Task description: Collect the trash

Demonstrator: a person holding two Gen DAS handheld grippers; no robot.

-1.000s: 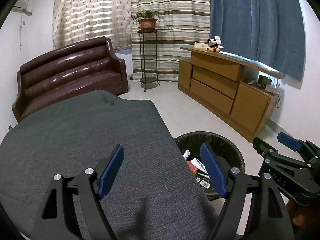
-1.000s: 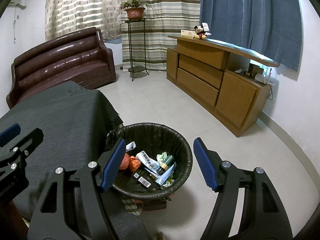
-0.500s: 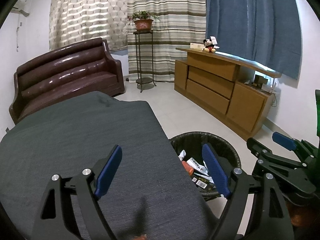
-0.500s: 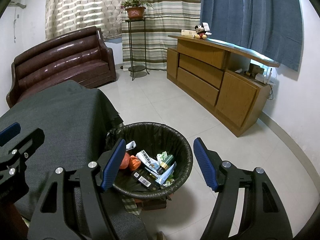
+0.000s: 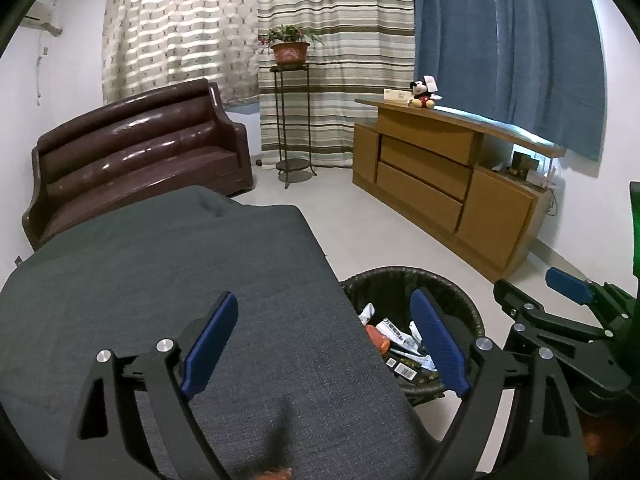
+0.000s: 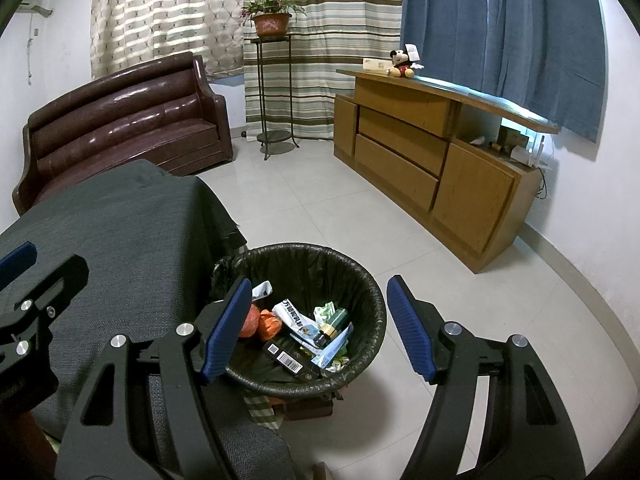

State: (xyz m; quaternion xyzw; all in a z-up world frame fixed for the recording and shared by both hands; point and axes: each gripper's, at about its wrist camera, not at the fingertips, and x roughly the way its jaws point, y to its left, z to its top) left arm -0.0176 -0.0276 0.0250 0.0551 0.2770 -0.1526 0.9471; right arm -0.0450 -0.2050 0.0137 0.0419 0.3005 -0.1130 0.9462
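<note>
Trash (image 6: 308, 332) in bin (image 6: 372, 296) beside grey-clothed table (image 6: 120, 232)

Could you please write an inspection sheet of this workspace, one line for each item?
Surface: grey cloth-covered table; only a small orange scrap at its near edge.
Job's things: black-lined trash bin on the floor beside the table, holding wrappers, a dark barcode box and a small green bottle.
Clutter: nothing else seen on the table.
Grippers: left gripper opening, nothing between its pads; right gripper open and empty, over the bin.
Cables: a wire behind the wooden sideboard.
Surroundings: brown sofa, potted plant on a stand, curtains, a plush toy.
</note>
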